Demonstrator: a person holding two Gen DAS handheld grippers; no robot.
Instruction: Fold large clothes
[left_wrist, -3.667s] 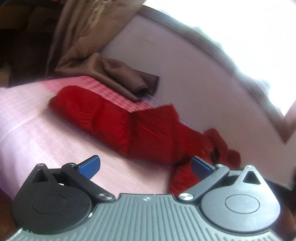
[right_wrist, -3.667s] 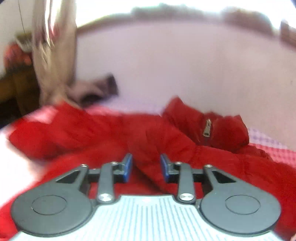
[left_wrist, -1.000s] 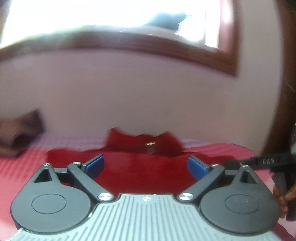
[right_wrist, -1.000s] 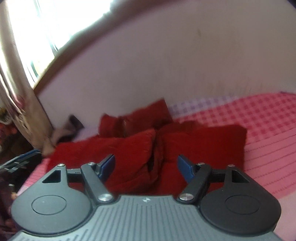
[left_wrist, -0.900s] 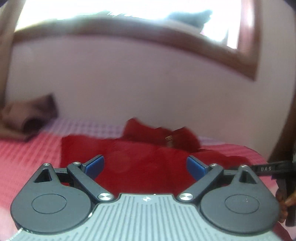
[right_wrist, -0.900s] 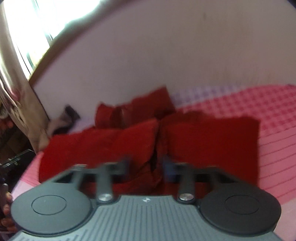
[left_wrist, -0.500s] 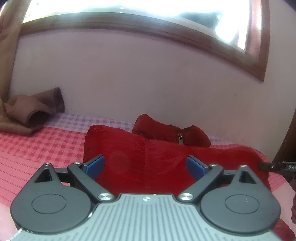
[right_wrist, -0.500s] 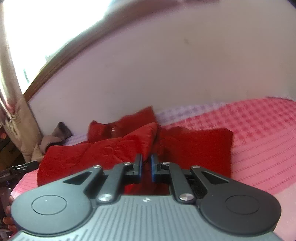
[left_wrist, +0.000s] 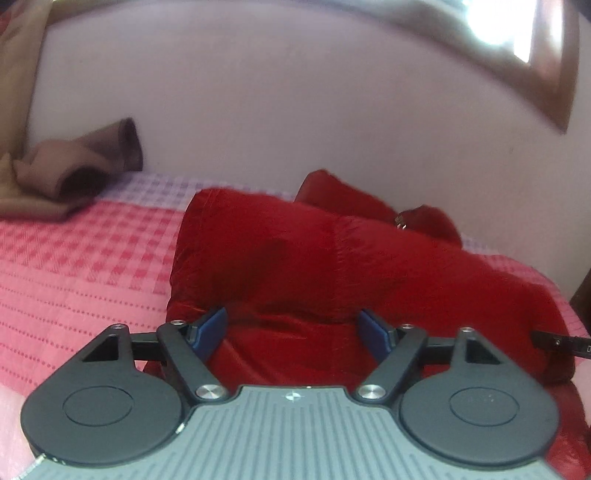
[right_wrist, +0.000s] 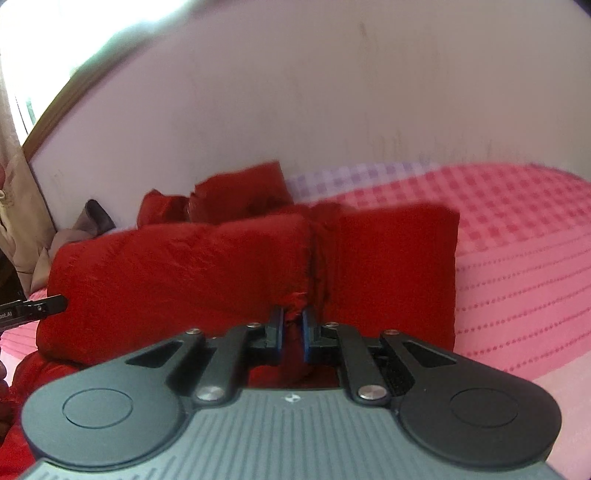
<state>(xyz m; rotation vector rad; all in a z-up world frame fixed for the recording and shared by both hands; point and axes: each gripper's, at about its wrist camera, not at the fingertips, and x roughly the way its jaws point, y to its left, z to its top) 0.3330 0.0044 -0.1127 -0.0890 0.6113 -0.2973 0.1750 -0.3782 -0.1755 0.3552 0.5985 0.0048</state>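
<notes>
Item: red padded jacket (left_wrist: 332, 266), a large garment lying on a bed with a pink checked bedspread (left_wrist: 74, 251), close against a pale wall. Sleeves appear already turned in over the body; the collar with its zip pull lies at the end farthest from both claws.

Left claw (left_wrist: 293, 330): blue pads set apart and closing, with the near edge of the jacket bulging between them. The pads do not appear to press the cloth yet. To its left, bare bedspread; farther left and beyond, a brown cloth (left_wrist: 74, 170) bunched at the foot of a curtain, well apart from the jacket.

Right claw (right_wrist: 291, 328): pads drawn together, clamped on a small ruck of red fabric at the jacket's near edge, just where two folded panels meet in a seam-like cleft. Ahead of it, the panels; to its right, open bedspread. At its far left a black bar, probably part of the left claw's rig, reaches the jacket's edge.

Step in hand, as judged: taking hold of the near hem with both claws for a crosswise fold.

Next move calls for: the left claw to finish closing on the hem, then both claws to lift together and carry the near edge toward the collar, keeping level so the slippery padding does not slide askew.
</notes>
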